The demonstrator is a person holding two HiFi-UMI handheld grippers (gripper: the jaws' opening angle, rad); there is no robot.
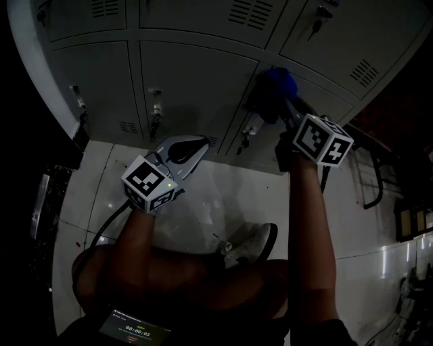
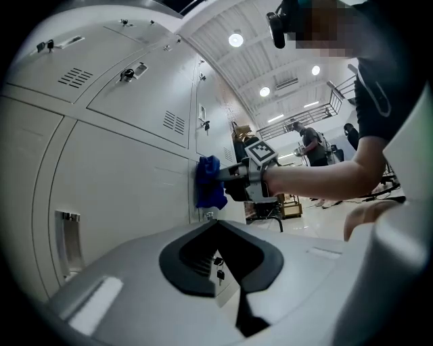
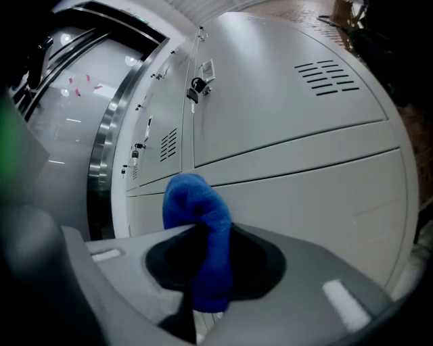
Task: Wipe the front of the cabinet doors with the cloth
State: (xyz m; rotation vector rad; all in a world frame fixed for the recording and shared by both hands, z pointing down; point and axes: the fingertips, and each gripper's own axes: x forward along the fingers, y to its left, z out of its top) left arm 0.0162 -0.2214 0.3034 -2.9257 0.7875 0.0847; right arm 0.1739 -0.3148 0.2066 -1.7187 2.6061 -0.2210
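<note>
Dimly lit, the head view shows the right gripper [image 1: 283, 103] raised at upper right, its jaws clenched on a blue cloth [image 1: 278, 82] that is pressed against the front of a grey locker door [image 1: 193, 78]. In the right gripper view the cloth is a bunched roll standing up from between the jaws, its lower end hanging down into the dark recess; how much of it lies flat on the metal is hidden by the roll itself. The left gripper [image 1: 193, 146] hangs lower, at centre left, apart from the doors, with its jaws closed tip to tip and nothing held. Through the narrow slit behind those tips, its own view shows a strip of locker and a small bunch of keys [image 2: 217, 268] dangling from a lock. More keys [image 1: 155, 120] hang at another door, though in the gloom they are barely readable. Louvred vent slots [image 1: 247, 11] mark the upper doors, which the top edge of the frame cuts off. Below, a grey shoe [image 1: 252, 244] rests on the pale tiled floor [image 1: 230, 192], and a small lit screen [image 1: 136, 330] sits at the bottom edge, its digits too small to read. Far off in the left gripper view stands another person [image 2: 311, 144], with round ceiling lights [image 2: 235, 39] overhead.
</note>
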